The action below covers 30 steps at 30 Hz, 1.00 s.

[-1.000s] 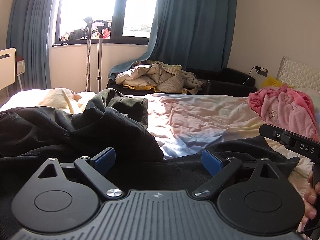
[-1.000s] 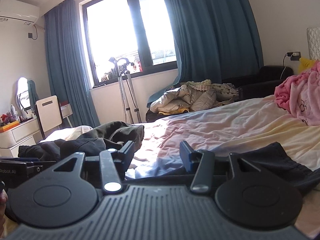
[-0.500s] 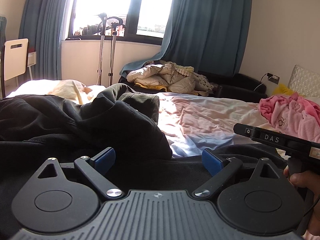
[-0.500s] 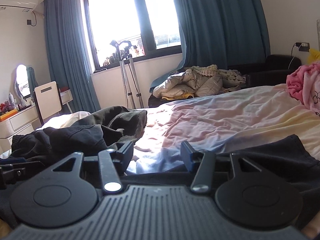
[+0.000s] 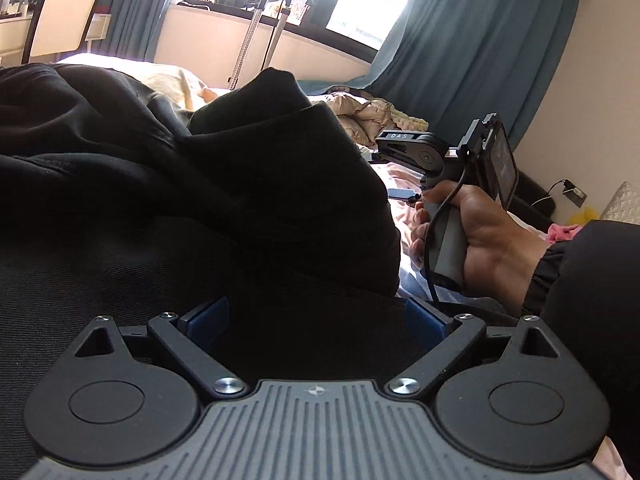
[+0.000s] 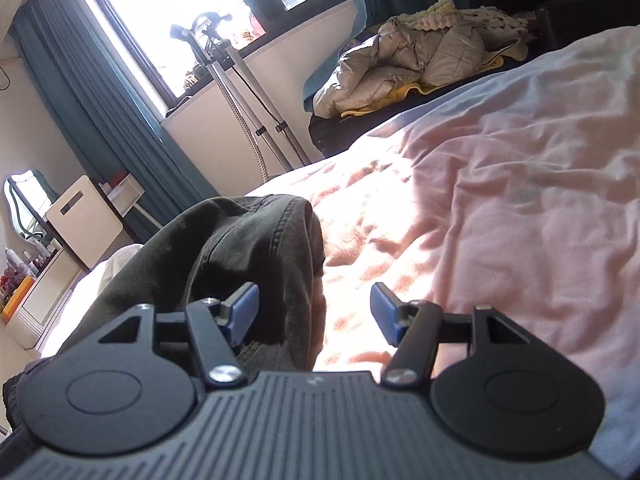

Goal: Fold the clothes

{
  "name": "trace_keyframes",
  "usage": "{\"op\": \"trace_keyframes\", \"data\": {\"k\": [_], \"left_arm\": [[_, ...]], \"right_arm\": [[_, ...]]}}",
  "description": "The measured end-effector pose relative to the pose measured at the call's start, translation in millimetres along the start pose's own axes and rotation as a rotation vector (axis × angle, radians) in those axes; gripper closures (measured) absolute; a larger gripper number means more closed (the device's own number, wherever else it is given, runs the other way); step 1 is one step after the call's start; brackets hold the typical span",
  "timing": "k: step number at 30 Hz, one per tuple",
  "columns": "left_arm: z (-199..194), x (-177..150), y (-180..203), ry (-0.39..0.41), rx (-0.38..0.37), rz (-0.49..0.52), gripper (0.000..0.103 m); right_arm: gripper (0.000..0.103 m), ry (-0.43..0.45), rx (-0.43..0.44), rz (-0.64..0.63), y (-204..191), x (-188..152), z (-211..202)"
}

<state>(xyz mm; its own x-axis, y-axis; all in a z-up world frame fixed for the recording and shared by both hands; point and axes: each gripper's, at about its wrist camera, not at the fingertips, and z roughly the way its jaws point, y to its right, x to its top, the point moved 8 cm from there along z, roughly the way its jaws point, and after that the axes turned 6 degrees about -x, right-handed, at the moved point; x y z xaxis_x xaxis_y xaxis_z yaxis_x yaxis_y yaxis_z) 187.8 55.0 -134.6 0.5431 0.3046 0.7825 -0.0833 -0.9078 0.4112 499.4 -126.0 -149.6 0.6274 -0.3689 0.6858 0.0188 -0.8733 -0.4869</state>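
Claw of the left hand (image 5: 318, 316) is spread wide, its blue pads apart and pinching nothing; black fabric lies between and under them. Claw of the right hand (image 6: 314, 312) is spread too and empty, one pad just before the dark olive garment (image 6: 240, 248), the other over the pink bed sheet (image 6: 500, 200). In the left view the right hand (image 5: 476, 236) holds its tool above the sheet, just beside the black garment (image 5: 180, 184).

This black garment is a crumpled heap on the bed, touching the left claw and rising in front of it. Its long axis I cannot tell, because the folds hide the outline; it seems to run across the view, away from the right hand.

I judge the step is to take an edge for spreading. To do it well, each claw should close on one layer only, at a hem or corner, not on a bunch, and both should pull apart low over the sheet until the shape shows. The olive garment should stay out of the grip.
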Motion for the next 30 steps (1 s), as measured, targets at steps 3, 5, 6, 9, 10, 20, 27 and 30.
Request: {"op": "trace_keyframes", "data": {"k": [3, 5, 6, 9, 10, 20, 27, 30], "left_arm": [[5, 1, -6, -0.006, -0.004, -0.022, 0.007], [7, 0, -8, -0.011, -0.013, -0.032, 0.007], [6, -1, -7, -0.015, -0.016, -0.034, 0.007], [5, -2, -4, -0.029, -0.021, -0.033, 0.007], [4, -2, -3, -0.034, -0.023, -0.033, 0.007], [-17, -1, -1, -0.056, -0.004, -0.05, 0.007], [-24, -1, -3, -0.075, 0.012, -0.056, 0.007], [-26, -5, -2, -0.085, 0.024, -0.041, 0.007]], "right_arm": [[0.043, -0.031, 0.022, 0.025, -11, 7, 28], [0.062, -0.042, 0.028, 0.047, -17, 12, 41], [0.08, -0.043, 0.033, 0.072, -17, 14, 43], [0.098, 0.004, 0.008, -0.012, -30, 18, 32], [0.098, 0.027, -0.014, -0.048, -33, 20, 25], [0.099, 0.422, -0.324, -0.11, -5, 116, -133], [0.098, 0.482, -0.681, 0.019, 136, 118, -235], [0.096, 0.408, -0.677, 0.064, 187, 75, -248]]}}
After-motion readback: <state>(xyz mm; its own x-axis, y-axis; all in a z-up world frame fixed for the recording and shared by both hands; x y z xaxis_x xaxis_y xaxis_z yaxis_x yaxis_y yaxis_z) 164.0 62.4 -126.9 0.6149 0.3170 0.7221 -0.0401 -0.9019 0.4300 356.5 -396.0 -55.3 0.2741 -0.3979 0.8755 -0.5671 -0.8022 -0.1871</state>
